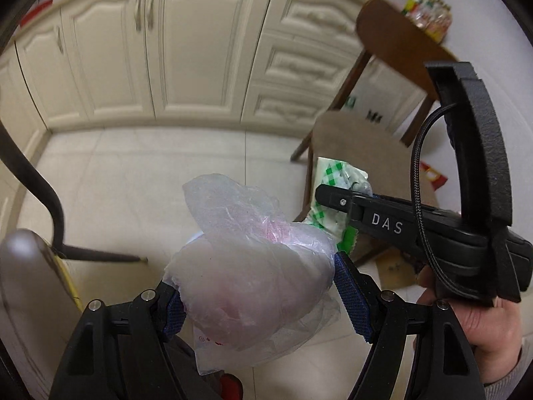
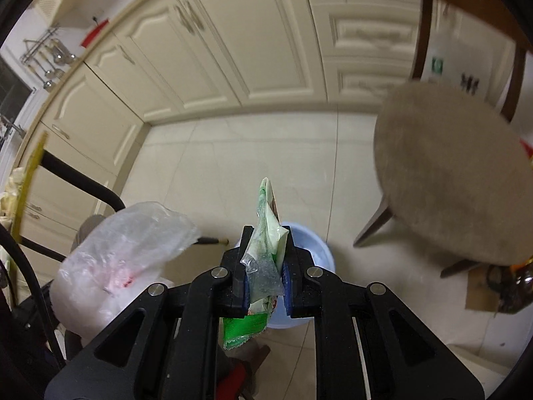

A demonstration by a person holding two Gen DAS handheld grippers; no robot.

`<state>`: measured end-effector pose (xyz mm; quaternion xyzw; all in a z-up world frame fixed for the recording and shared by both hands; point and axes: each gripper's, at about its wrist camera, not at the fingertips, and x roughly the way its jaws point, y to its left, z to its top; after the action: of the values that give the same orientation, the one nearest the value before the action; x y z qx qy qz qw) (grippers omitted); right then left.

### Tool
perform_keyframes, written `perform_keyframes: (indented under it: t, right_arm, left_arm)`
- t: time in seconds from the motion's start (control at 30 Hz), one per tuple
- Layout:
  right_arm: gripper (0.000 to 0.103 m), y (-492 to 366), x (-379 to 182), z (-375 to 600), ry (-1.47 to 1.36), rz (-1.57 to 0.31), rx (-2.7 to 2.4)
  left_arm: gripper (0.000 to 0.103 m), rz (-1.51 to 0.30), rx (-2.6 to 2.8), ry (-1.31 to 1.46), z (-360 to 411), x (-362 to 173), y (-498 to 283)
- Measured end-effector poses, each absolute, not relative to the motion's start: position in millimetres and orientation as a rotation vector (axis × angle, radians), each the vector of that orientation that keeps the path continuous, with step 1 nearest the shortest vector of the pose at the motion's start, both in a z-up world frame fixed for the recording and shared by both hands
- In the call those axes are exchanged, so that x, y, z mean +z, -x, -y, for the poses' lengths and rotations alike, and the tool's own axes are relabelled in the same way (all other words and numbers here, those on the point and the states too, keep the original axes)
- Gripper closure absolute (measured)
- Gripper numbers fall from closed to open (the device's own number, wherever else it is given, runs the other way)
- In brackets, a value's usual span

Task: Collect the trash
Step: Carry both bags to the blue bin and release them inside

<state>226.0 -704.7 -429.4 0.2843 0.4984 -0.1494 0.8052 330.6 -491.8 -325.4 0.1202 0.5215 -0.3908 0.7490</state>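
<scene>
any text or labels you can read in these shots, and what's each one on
"DAS": white letters on the side of the right gripper, seen from the left wrist view.
Red print on the clear plastic bag held in the left gripper: too small to read.
Green and white wrapper in the right gripper: print too crumpled to read.
Green sign on the white panel behind the chair: too blurred.

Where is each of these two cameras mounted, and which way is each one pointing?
Left wrist view: on the left gripper, angled down at the floor and cream cabinets; it grips a clear plastic bag, with the right hand alongside.
Right wrist view: on the right gripper, also angled down; it pinches a green wrapper over a pale blue bin.
Shared: bag, wrapper, cabinets, chair.
</scene>
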Motion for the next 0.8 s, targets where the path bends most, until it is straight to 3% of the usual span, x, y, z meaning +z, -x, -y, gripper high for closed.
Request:
perform_keyframes:
  t: [0.1, 0.2, 0.27, 0.3, 0.53, 0.8]
  right_arm:
    - [0.088, -234, -459, 708, -0.651, -1.105, -0.304]
    - [0.078, -238, -486, 710, -0.7, -1.135, -0.296]
    - [0.055, -239, -497, 714, -0.727, -1.143, -0.309]
    - [0.038, -238, -500, 716, -0.737, -1.14, -0.316]
    - [0.001, -228, -506, 726, -0.77, -1.119, -0.358]
    - [0.0, -209, -500, 734, -0.797, -1.098, -0.402]
  left_arm:
    - [0.027, -1.184, -0.829, -0.295, 515, -339, -360]
    - [0.023, -1.189, -0.799, -0.332, 543, -344, -370]
    - [0.019, -1.182, -0.787, -0.346, 550, -347, -377]
    - [0.015, -1.177, -0.777, -0.352, 555, -347, -377]
    - [0.011, -1.147, -0.746, -0.371, 558, -355, -363]
    - [0.009, -1.113, -0.734, -0.389, 539, -359, -330]
